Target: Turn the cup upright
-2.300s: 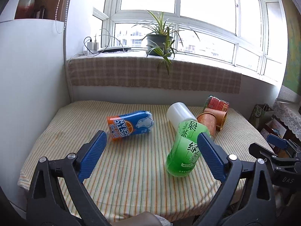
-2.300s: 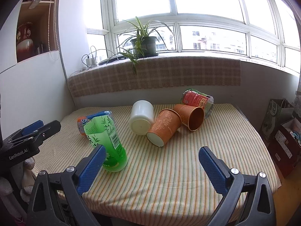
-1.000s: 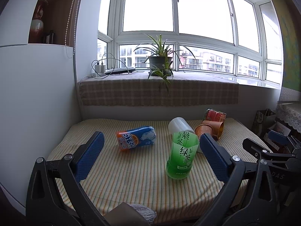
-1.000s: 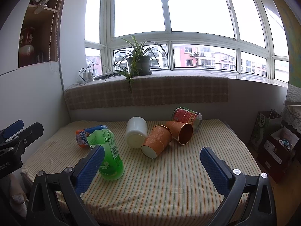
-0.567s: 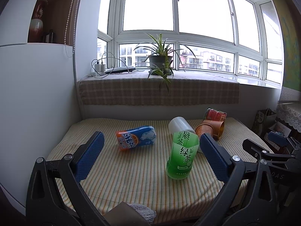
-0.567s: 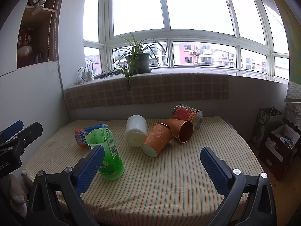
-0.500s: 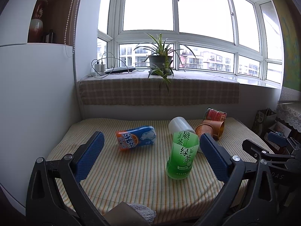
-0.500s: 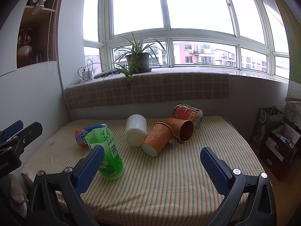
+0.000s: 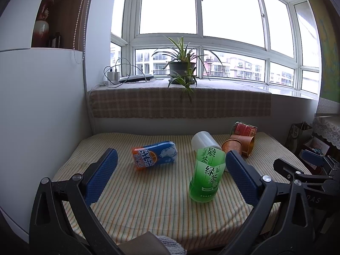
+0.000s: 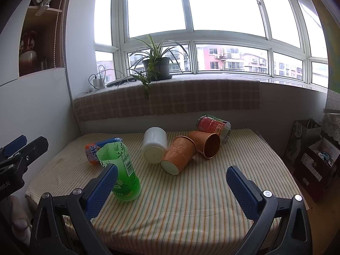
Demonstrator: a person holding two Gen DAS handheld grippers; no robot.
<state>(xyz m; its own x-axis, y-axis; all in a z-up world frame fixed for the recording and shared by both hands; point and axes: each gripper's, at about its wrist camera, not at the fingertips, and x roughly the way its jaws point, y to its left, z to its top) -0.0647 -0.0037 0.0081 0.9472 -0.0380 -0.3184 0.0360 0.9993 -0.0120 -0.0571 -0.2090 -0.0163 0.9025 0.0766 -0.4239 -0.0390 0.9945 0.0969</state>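
Several cups lie on the striped table (image 9: 148,208). A green cup (image 9: 207,174) stands upright; it also shows in the right wrist view (image 10: 121,172). A blue and orange cup (image 9: 154,158) lies on its side. A white cup (image 10: 154,144), two orange cups (image 10: 179,154) (image 10: 205,143) and a red cup (image 10: 213,126) lie on their sides. My left gripper (image 9: 169,174) is open and empty, held back above the table's front. My right gripper (image 10: 169,182) is open and empty, likewise back from the cups.
A plaid-covered windowsill (image 9: 180,104) holds a potted plant (image 9: 182,68) and chargers. A white wall panel (image 9: 40,116) stands to the left. Bags and boxes (image 10: 312,148) sit on the floor to the right.
Both grippers have pulled back and up from the table over the last seconds. The green cup stands upright, unmoved. In the last half second almost nothing moves.
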